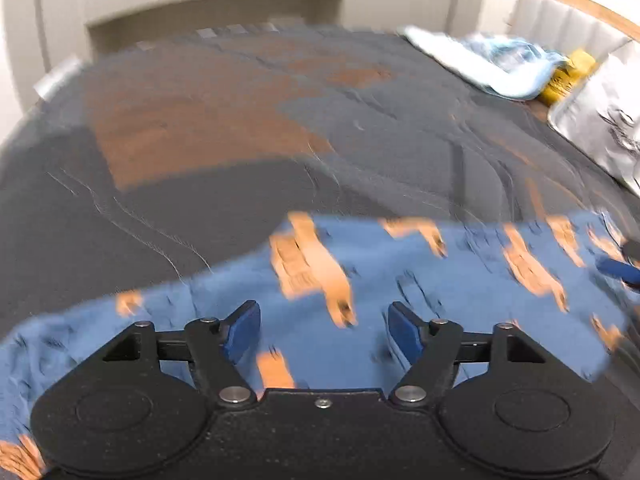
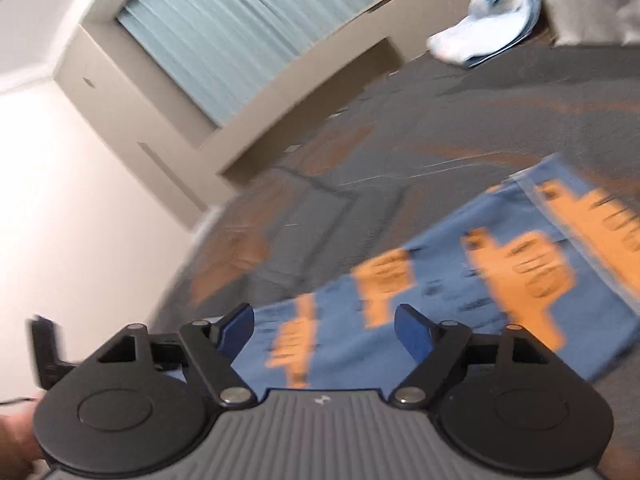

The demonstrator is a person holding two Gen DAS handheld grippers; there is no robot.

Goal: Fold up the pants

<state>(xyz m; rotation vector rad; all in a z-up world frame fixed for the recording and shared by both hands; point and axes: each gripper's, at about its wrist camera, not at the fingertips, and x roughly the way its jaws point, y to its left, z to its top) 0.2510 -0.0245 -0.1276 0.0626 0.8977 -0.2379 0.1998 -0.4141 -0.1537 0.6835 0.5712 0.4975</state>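
Note:
The blue pants with orange prints (image 1: 400, 276) lie flat on the grey and rust bedspread (image 1: 200, 128). They also show in the right wrist view (image 2: 452, 292). My left gripper (image 1: 324, 332) is open and empty, just above the pants near their front edge. My right gripper (image 2: 324, 334) is open and empty, tilted, above the pants' left end. A blue finger of the right gripper (image 1: 618, 270) shows at the right edge of the left wrist view. Both views are blurred by motion.
A light blue and white cloth heap (image 1: 496, 64) lies at the far right of the bed, also in the right wrist view (image 2: 492, 24). A yellow item (image 1: 568, 76) and a grey pillow (image 1: 600, 116) sit by the headboard. A curtained window (image 2: 248, 28) stands beyond.

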